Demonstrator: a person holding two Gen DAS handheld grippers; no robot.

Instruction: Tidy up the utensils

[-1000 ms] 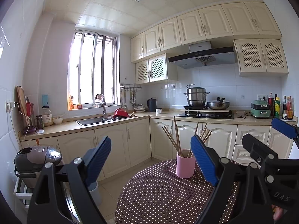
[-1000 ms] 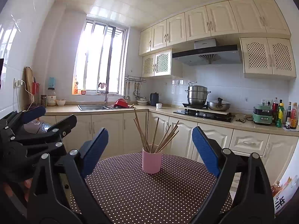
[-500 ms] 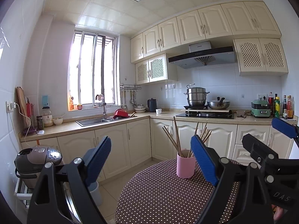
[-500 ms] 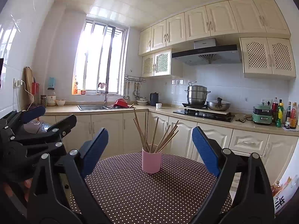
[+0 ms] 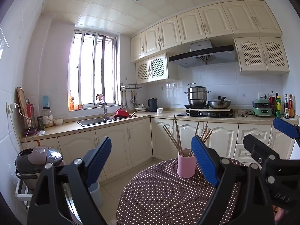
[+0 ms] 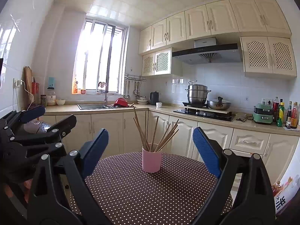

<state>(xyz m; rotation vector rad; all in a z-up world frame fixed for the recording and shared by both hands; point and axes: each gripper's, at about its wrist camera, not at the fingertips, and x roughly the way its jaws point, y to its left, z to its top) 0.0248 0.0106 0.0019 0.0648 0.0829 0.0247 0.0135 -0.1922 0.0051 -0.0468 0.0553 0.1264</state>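
Both grippers hover wide open, empty, over the dotted counter.
Left gripper (image 5: 151,159) and right gripper (image 6: 151,150) fingers spread apart; pink cup (image 6: 151,160) of chopsticks (image 6: 154,133) stands upright on counter (image 6: 150,193) beyond them; stove (image 6: 204,113) behind.

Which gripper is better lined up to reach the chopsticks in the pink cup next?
Right, probably. The pink cup of chopsticks sits centred between the open right gripper fingers. For the left gripper, also open, it lies off toward its right finger.
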